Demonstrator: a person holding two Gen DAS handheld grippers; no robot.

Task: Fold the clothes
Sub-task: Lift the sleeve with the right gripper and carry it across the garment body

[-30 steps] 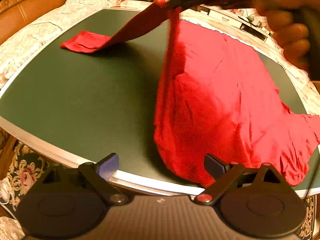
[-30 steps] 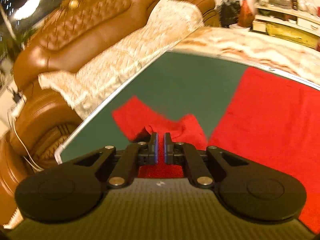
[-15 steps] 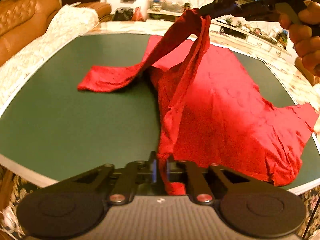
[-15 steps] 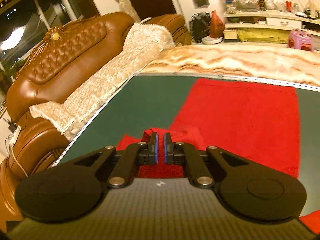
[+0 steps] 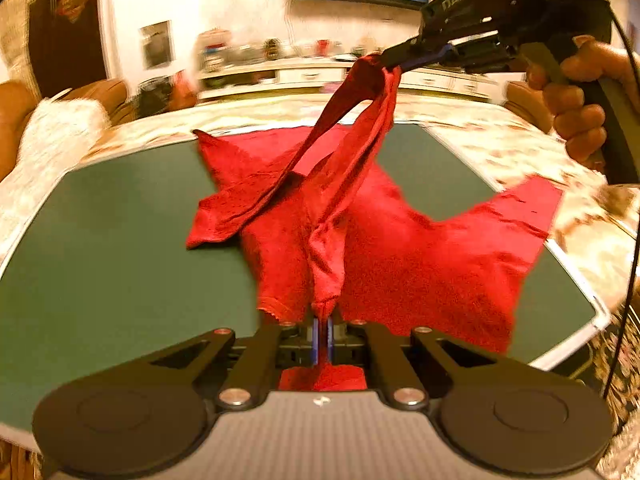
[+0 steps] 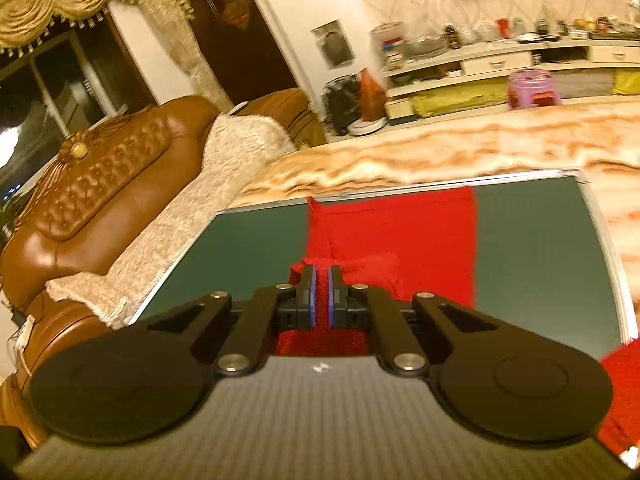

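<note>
The red shirt (image 5: pixel 420 264) lies mostly spread on the green table top (image 5: pixel 112 264), with one side edge pulled up off the surface into a taut, twisted band running between the two grippers. The left gripper (image 5: pixel 322 330) is at the near edge of the table, angled downward, its blue pads closed tight on the lower end of that band near the hem. The right gripper (image 5: pixel 394 62) is raised above the far half of the table, held by a hand (image 5: pixel 580 100) wrapped around its grip, and its jaws are pinched on the bunched upper end of the band; in its own view (image 6: pixel 320 296) the pads clamp a fold of red cloth. One short sleeve (image 5: pixel 224 216) drapes to the left below the lifted band, the other (image 5: pixel 524 208) reaches toward the right table edge. The fabric is creased and finely textured. Bare green surface lies open on the left and at the far right corner. A brown leather sofa (image 6: pixel 88 200) with a cream lace cover (image 6: pixel 192 216) stands beside the table.
</note>
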